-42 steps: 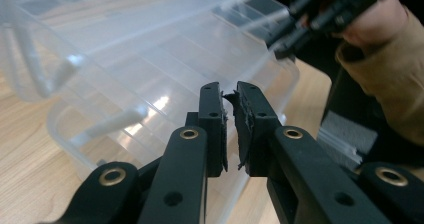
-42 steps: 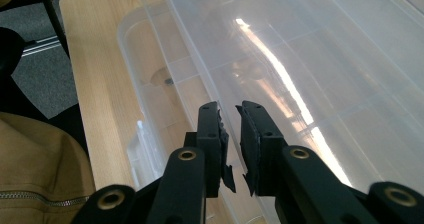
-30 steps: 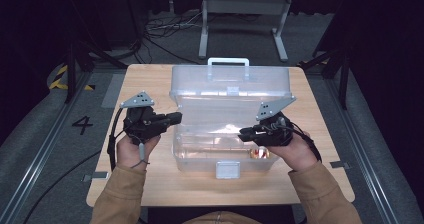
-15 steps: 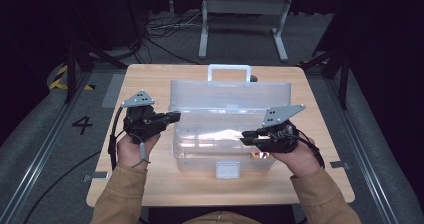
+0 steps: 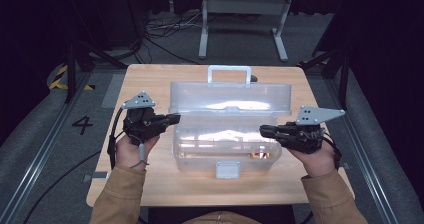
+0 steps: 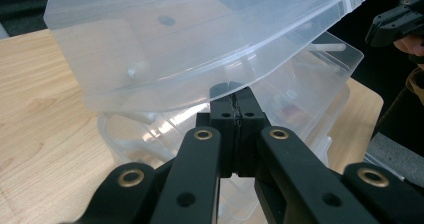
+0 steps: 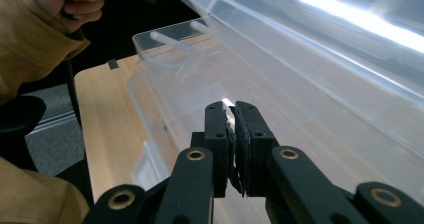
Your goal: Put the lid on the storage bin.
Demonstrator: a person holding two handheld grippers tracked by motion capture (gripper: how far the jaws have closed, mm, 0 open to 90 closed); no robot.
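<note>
Clear box [image 5: 227, 144] at worktop [image 5: 150, 184] centre, lid [image 5: 230, 98] raised and tilting toward 12 o'clock. Left gripper [image 5: 172, 118] at 9 o'clock of the box, fingers [image 6: 222, 116] pressed together at the lid's edge, nothing visibly pinched. Right gripper [image 5: 264, 130] at 3 o'clock, fingers [image 7: 218, 126] nearly together after closing further, touching the box side. Lid higher than a second ago; right gripper shifted outward. Pale wood worktop, dark room, cables [image 5: 160, 31] on grey floor [image 5: 45, 134].
</note>
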